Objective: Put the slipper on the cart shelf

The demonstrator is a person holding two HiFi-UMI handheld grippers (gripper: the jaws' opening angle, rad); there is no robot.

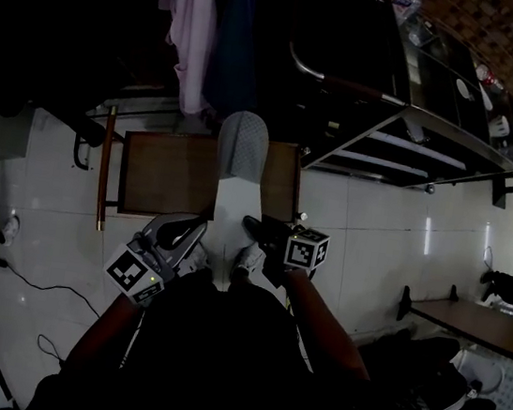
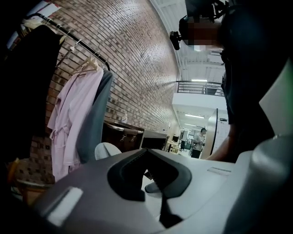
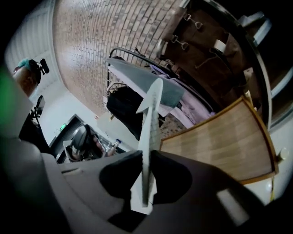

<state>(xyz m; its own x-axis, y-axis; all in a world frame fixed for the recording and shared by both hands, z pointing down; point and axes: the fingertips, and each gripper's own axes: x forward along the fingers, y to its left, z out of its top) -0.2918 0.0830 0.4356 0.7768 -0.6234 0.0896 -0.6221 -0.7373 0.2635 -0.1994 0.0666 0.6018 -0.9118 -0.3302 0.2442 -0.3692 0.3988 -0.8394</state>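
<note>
- Right gripper (image 3: pixel 147 180) clamps the slipper's (image 1: pixel 240 164) sole edge, mid-frame over the wooden shelf (image 1: pixel 168 176); left gripper (image 2: pixel 151 178) sits closed and empty.
- Carrying step, likely: next it needs lowering flat onto the shelf, then release.

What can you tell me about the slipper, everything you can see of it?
The slipper has a grey, fabric-looking toe cover and a flat white sole that looks thin. It is held up off the floor, toe pointing away from the person, above a brown wooden panel. The right gripper has its fingers clamped on the heel end of the sole, which shows edge-on there. The left gripper sits beside the heel; whether it touches is unclear.
</note>
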